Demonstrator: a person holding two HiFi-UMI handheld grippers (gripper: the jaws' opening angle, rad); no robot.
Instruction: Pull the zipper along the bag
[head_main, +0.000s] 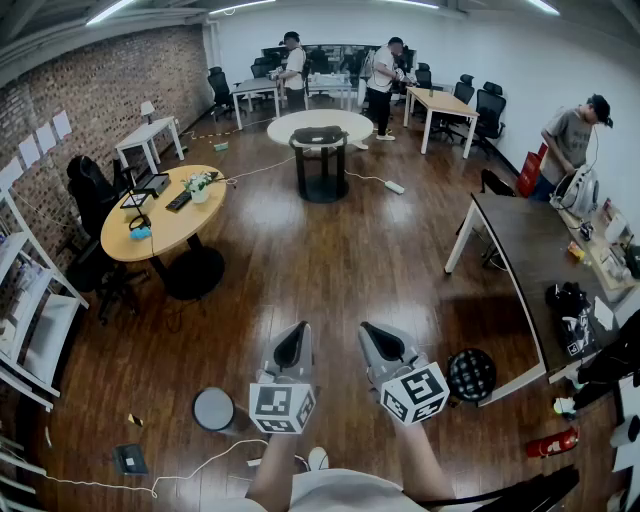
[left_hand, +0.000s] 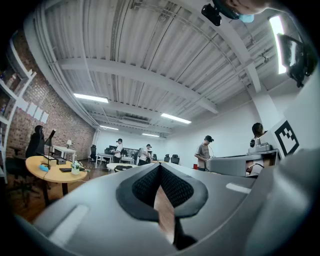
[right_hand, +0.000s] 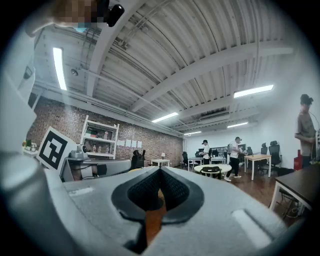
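A dark bag (head_main: 318, 135) lies on a round white table (head_main: 345, 121) far across the room; its zipper is too small to make out. The same bag shows small in the left gripper view (left_hand: 122, 168) and in the right gripper view (right_hand: 210, 169). My left gripper (head_main: 292, 347) and right gripper (head_main: 378, 343) hang side by side over the wood floor, close to my body and far from the bag. Both point forward. The left gripper (left_hand: 160, 167) has its pads together with nothing between them. The right gripper (right_hand: 160, 170) is likewise shut and empty.
A round wooden table (head_main: 165, 225) with small items stands at the left, a long dark table (head_main: 530, 260) at the right. A black stool (head_main: 471, 374) and a grey stool (head_main: 213, 408) flank me. Cables and a fire extinguisher (head_main: 548, 442) lie on the floor. Several people stand at the back.
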